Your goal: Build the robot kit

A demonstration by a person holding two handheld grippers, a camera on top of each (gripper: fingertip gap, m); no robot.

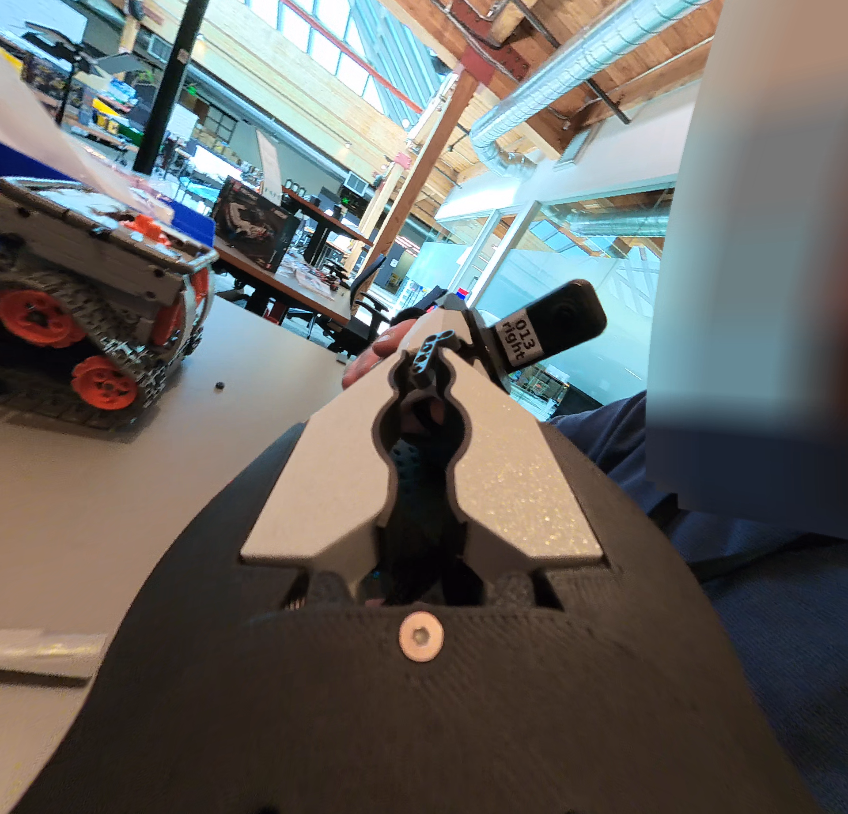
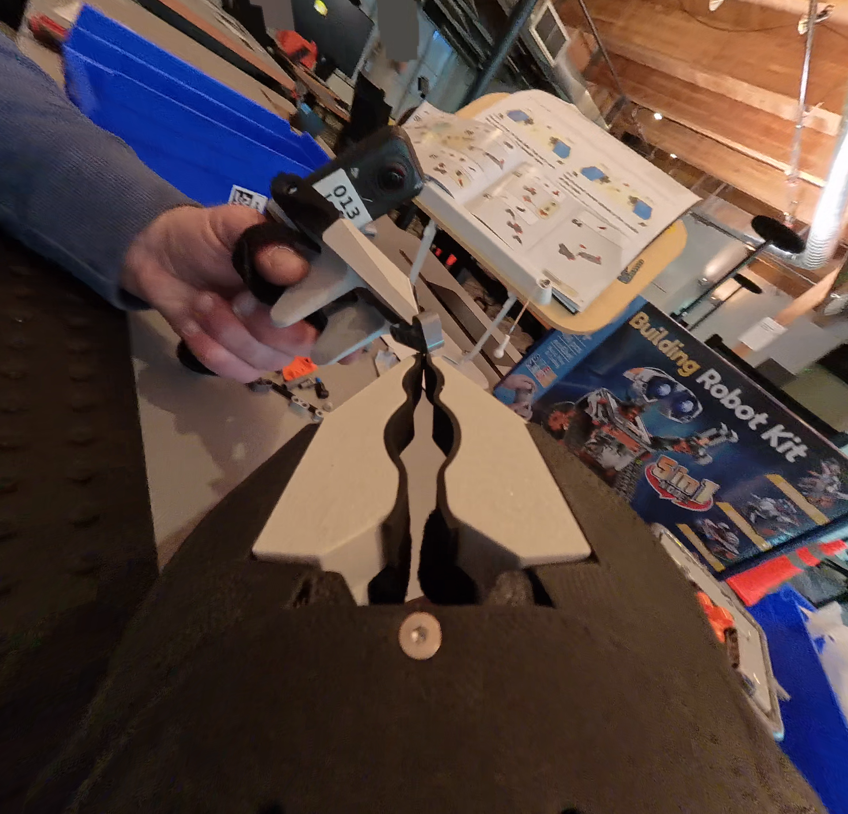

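Left tool (image 1: 429,363) closed on small grey beam (image 1: 424,356), right tool (image 2: 424,365) closed, touching the same piece, tracked model (image 1: 92,296) well left

Two wrist cameras, each looking forward along its own closed grey fingers. The left wrist view sits low over the pale table (image 1: 114,494), tilted up toward roof beams at 12 o'clock, a tracked model (image 1: 92,296) at 10 o'clock. The right wrist view looks across the table at an open instruction booklet (image 2: 541,182) at 1 o'clock and a kit box (image 2: 688,448) at 3 o'clock. Each frames the opposite gripper close ahead, tip to tip.
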